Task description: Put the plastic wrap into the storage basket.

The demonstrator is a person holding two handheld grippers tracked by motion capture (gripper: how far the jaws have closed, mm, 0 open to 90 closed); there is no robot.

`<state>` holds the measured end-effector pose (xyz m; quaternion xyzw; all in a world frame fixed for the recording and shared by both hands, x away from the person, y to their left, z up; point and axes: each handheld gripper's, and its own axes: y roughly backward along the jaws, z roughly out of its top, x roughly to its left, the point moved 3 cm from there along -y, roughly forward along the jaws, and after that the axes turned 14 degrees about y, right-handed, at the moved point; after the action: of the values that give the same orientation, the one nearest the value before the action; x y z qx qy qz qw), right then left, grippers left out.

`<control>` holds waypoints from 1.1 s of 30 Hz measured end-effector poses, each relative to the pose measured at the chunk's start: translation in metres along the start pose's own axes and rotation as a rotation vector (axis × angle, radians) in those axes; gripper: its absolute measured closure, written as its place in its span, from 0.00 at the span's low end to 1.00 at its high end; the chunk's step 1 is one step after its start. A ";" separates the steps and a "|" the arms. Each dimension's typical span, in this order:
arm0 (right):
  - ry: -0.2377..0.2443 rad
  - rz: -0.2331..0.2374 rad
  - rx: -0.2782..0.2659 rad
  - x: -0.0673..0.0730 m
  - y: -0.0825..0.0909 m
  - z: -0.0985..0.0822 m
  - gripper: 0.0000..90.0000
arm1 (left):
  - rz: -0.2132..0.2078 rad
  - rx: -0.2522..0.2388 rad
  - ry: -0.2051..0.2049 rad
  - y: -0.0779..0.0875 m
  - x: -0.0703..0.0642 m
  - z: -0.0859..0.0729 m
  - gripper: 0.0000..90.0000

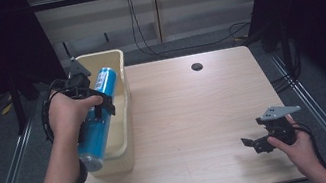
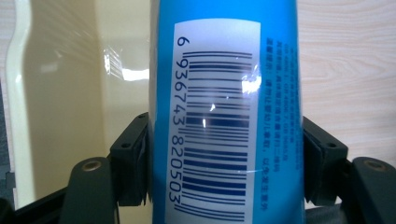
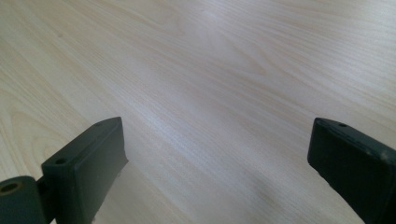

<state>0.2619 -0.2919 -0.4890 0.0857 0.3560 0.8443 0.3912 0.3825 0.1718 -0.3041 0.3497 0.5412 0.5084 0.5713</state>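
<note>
A long blue cylindrical bottle point(image 1: 99, 118) with a white barcode label point(image 2: 217, 116) hangs lengthwise over the cream plastic bin point(image 1: 126, 123) at the table's left edge. My left gripper point(image 1: 97, 105) is shut on its middle, and both pads press the bottle's sides in the left gripper view. One end of the bottle points to the near side, past the bin's front corner. Low over bare wood at the near right of the table, my right gripper point(image 1: 256, 143) is open with nothing between its jaws, which stand wide apart in the right gripper view.
The light wooden table point(image 1: 196, 116) has a dark round cable hole point(image 1: 197, 66) at the back. The bin's inner wall point(image 2: 60, 93) is seen behind the bottle. Cables run along the floor behind the table, and metal rails flank both sides.
</note>
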 end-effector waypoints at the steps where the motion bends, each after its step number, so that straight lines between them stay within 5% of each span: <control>1: -0.004 -0.001 0.001 0.000 0.000 0.000 0.05 | 0.007 -0.001 0.004 -0.002 0.003 0.000 0.36; 8: -0.004 -0.003 -0.004 -0.001 0.000 0.000 0.05 | 0.029 0.010 0.024 -0.018 0.010 0.000 0.36; 19: 0.000 0.003 0.005 0.000 -0.002 0.000 0.05 | 0.050 0.109 0.084 -0.060 0.012 0.003 0.36; 33: 0.006 0.005 0.008 0.000 -0.003 0.002 0.05 | 0.074 0.167 0.127 -0.069 0.007 0.010 0.35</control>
<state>0.2648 -0.2897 -0.4902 0.0856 0.3601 0.8442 0.3877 0.4055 0.1639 -0.3700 0.3829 0.6036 0.5036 0.4853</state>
